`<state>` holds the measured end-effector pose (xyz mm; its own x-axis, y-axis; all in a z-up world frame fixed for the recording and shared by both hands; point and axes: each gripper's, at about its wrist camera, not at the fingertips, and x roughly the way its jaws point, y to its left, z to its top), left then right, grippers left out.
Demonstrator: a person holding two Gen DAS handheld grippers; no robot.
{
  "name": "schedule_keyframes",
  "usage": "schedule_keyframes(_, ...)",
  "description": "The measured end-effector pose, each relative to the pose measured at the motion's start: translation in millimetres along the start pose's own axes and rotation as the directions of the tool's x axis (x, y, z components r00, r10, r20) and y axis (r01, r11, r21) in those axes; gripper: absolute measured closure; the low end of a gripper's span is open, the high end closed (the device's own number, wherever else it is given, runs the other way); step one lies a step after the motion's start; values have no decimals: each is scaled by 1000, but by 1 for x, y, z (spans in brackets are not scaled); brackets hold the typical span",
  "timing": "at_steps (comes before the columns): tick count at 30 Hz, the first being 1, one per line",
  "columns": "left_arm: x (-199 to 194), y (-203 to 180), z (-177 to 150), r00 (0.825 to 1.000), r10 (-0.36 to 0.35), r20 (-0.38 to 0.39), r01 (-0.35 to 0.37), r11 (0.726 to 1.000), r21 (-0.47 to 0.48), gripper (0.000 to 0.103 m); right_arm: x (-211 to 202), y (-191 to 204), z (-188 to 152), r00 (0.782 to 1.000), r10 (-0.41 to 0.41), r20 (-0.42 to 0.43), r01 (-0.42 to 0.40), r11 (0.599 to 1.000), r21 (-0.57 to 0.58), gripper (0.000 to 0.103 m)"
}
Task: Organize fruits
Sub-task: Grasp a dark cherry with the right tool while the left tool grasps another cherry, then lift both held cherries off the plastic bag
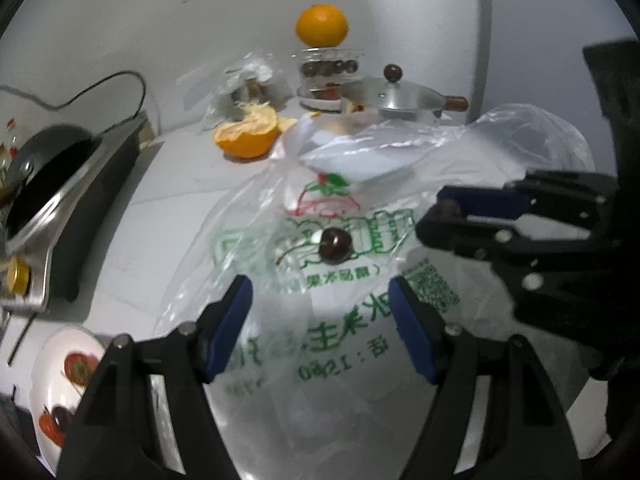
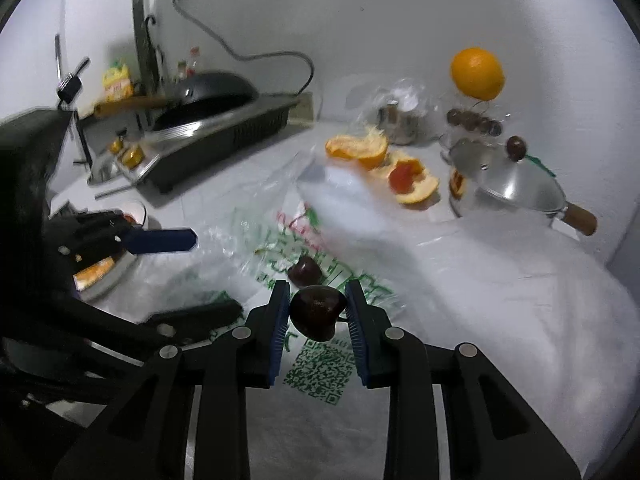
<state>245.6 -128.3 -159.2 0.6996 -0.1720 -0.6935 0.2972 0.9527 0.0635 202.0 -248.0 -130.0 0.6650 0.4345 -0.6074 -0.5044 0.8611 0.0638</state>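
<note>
Above the bag (image 2: 460, 280), right gripper (image 2: 318, 312) apparently level, pinching cherry (image 2: 316, 310).

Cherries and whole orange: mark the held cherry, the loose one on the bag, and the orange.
held cherry (image 2: 317, 316), right wrist view, its front face
loose cherry (image 1: 335, 245), left wrist view, its middle
whole orange (image 1: 322, 25), left wrist view, its middle

We see dim, cool light, glare on the plastic bag (image 1: 360, 280), motion blur throughout, dark vignetted corners, and strong fisheye bending at the edges.
</note>
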Motion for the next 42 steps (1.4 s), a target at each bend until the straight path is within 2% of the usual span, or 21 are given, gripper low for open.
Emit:
schedule_keyframes(6,16,-9,12,1000,-11,9,11,999,47,33,0,-14,0,1000,3,16,-4,999,36,73)
schedule_keyframes(7,19,-10,14,1000,-11,11,11,998,59,38,1,-15,0,1000,4,15,-5,999,41,73)
schedule_keyframes(12,36,-15,21,1000,-22,-6,23,994,103,51,4,-24,-3,1000,6,17,-7,998,63,73)
schedule_keyframes(27,71,-12,30,995,-74,-72,83,987,135,54,9,-29,-5,1000,-2,12,1,997,82,73)
schedule_keyframes(29,75,-13,29,993,-79,-83,90,986,142,66,10,-29,-5,1000,-1,9,0,997,83,73)
schedule_keyframes(32,78,-9,29,995,-64,-79,75,987,140,76,10,-29,-5,1000,1,10,-2,997,83,73)
schedule_keyframes(38,74,-6,26,995,-71,-69,79,989,128,77,10,-27,-5,1000,-3,2,3,998,70,73)
schedule_keyframes(42,63,-5,25,996,-77,-53,83,989,122,83,7,-24,-3,1000,-11,9,10,997,71,73)
